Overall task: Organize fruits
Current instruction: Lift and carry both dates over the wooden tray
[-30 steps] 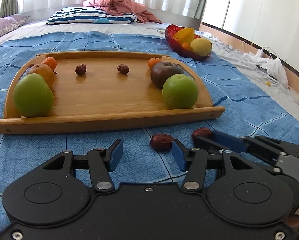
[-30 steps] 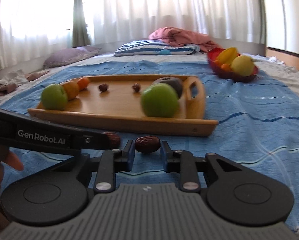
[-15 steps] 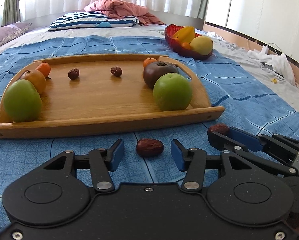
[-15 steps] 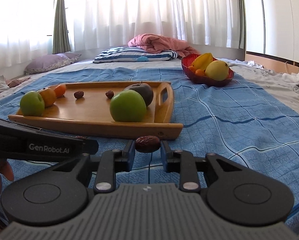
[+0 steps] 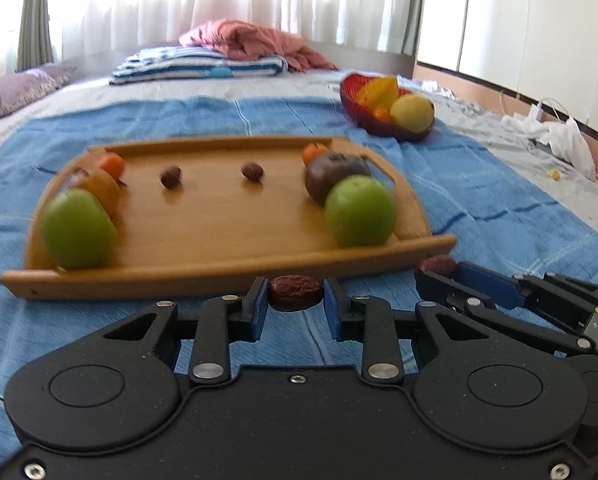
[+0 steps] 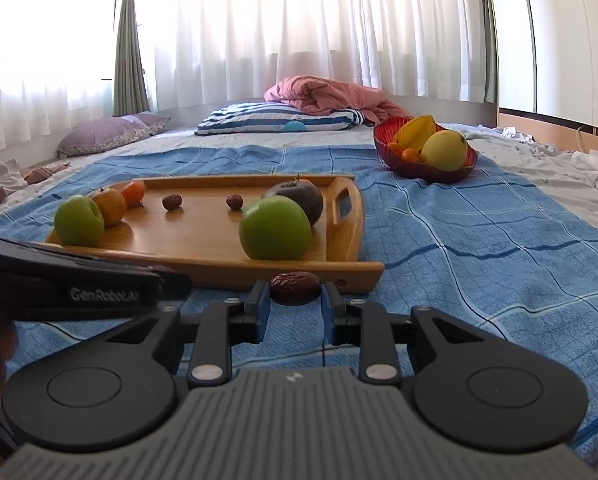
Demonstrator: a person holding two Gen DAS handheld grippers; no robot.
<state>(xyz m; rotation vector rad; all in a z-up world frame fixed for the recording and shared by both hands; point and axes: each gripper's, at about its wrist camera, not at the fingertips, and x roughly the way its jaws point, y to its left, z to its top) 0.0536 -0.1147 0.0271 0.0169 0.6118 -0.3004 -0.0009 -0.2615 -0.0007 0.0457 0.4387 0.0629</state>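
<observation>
The left gripper has a wrinkled dark-red dried date between its blue pads; the jaws are closing, and both pads appear to touch the fruit's ends. The right gripper is clamped on a second wrinkled dark-red dried date, pads pressed on both ends. Both dates sit just in front of the near edge of the curved wooden serving tray, above the blue checked bedspread — whether they touch the cloth cannot be told.

In the left wrist view the right gripper enters from the lower right, its date at the tray's near right corner.

Tray contents:
- Left edge: a green apple, an orange persimmon-like fruit and a small orange mandarin, in a row running towards the far edge.
- Towards the far edge, centre: two small dried dates, well apart.
- Right edge: a second green apple, with a dark purple-brown round fruit touching it from behind.

A red bowl of yellow and orange fruit stands on the bedspread beyond the tray's far right corner — well apart from it.
</observation>
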